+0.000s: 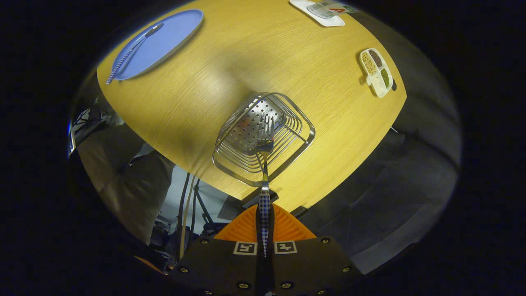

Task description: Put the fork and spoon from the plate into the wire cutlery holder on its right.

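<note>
My gripper [265, 222] is shut on the fork [265, 160], clamping its checkered handle between both fingers. The fork points straight ahead, tines down, over the open top of the wire cutlery holder [304, 135], which stands on the wooden table with a perforated metal floor inside. Whether the tines touch the holder's floor I cannot tell. Far beyond and to the left lies the blue plate [172, 37]. On that plate rests the spoon [131, 51], its checkered handle reaching past the plate's near rim.
A small divided dish [377, 72] of beans and seeds sits on the table to the right of the holder. A white scale-like item [324, 10] lies at the far side. The wooden table [197, 94] ends just short of the fingers; cables and floor lie below.
</note>
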